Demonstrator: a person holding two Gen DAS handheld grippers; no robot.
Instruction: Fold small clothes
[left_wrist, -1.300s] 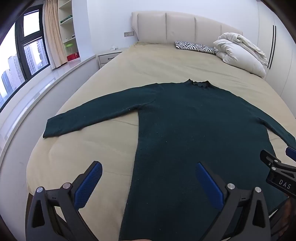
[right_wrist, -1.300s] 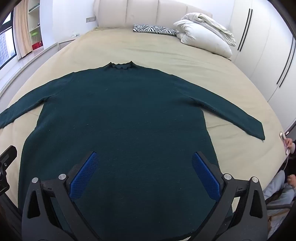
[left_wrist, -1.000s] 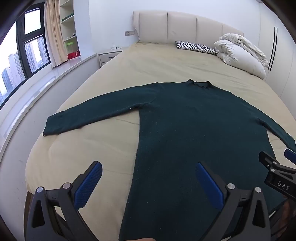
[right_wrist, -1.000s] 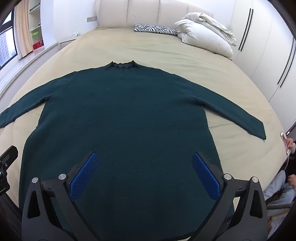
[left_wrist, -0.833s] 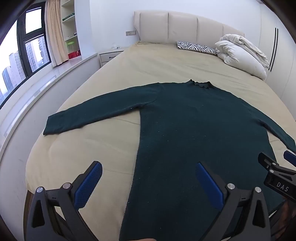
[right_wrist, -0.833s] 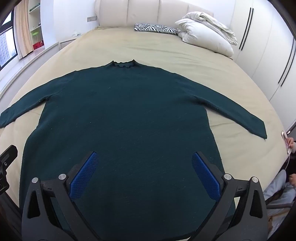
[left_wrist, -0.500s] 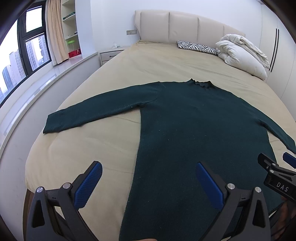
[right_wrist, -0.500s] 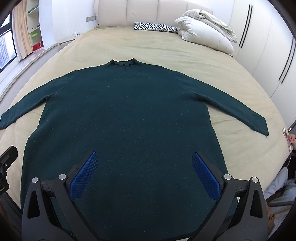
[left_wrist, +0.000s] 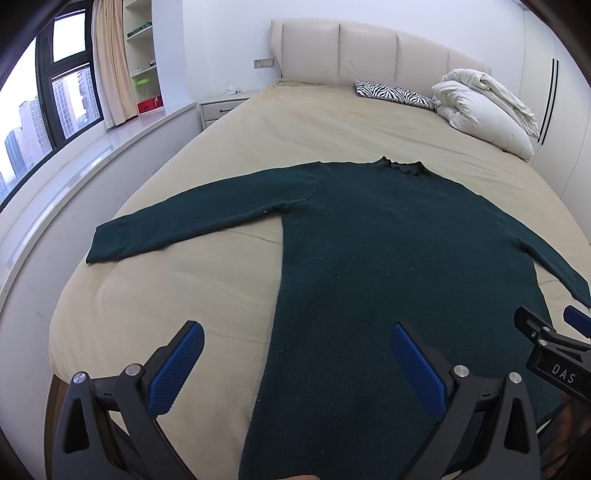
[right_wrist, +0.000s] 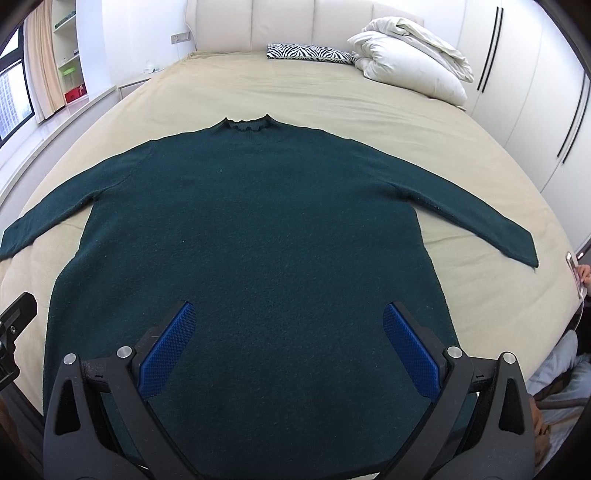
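Window (left_wrist: 44, 110), at far left of the left wrist view: dark frame, high-rise buildings outside. Beige curtain (left_wrist: 110, 62) hangs beside it, followed by open wall shelves (left_wrist: 142, 48) holding a red box (left_wrist: 149, 104).

Nightstand (left_wrist: 221, 109): white, standing at the left head corner of the bed (left_wrist: 325, 122), which carries a beige sheet and a padded cream headboard (left_wrist: 369, 55).

Sweater (right_wrist: 251, 236): dark green, long-sleeved, ruffled collar. It lies flat on the near half of the bed, collar toward the headboard, hem toward the cameras, both sleeves spread outward.

Left gripper (left_wrist: 295, 365): jaws spread wide, blue pads, nothing held. It hovers over the sweater's left side edge near the hem.

Right gripper (right_wrist: 288, 339): jaws spread wide, blue pads, nothing held. It hovers over the lower middle of the sweater. In the left wrist view its body bears the white lettering "DAS".

Zebra-print pillow (right_wrist: 308, 51): against the headboard. White duvet (right_wrist: 410, 62): bundled just right of it.

Wardrobe (right_wrist: 532, 92): white doors with black vertical handles, along the right wall.
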